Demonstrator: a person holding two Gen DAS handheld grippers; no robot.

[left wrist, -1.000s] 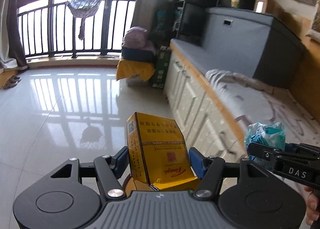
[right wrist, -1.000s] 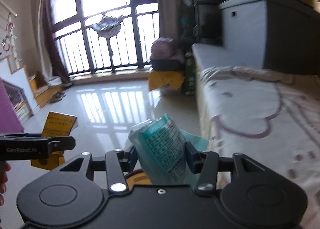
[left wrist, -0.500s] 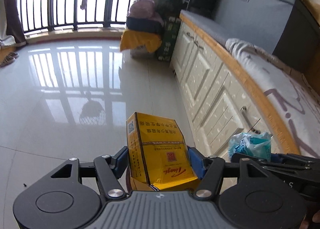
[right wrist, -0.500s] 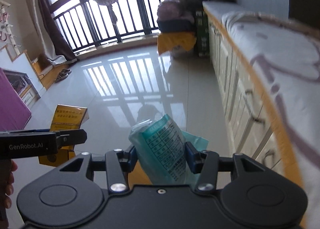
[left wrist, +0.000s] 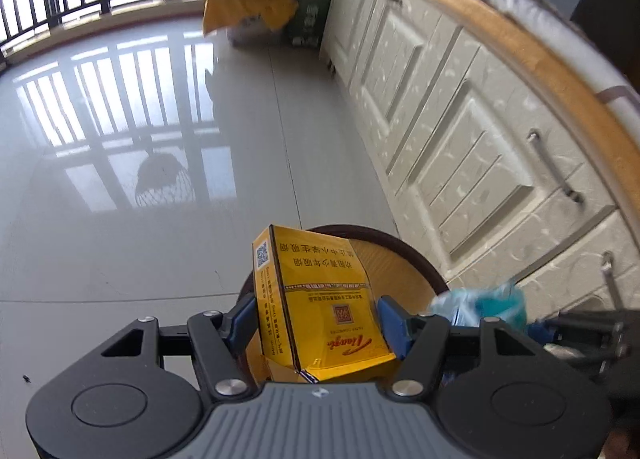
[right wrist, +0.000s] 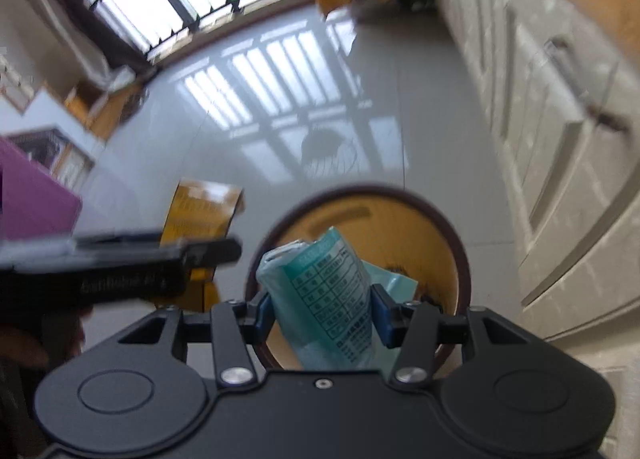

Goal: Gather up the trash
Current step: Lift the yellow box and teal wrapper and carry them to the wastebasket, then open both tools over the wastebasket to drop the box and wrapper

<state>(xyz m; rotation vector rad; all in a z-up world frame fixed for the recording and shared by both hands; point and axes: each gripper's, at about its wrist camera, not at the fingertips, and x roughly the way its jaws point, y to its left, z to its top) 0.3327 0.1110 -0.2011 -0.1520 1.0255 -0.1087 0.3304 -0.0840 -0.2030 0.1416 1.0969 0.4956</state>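
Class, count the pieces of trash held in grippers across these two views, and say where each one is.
2. The yellow carton is clamped in the left gripper; the teal packet is clamped in the right gripper, above the round bin. Trash elsewhere may be hidden.

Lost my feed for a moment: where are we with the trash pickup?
Done: both pieces are picked up. In hand: the left gripper clamps the yellow carton, the right gripper the teal packet, both above the bin. Left: release them into it; neither is in yet.
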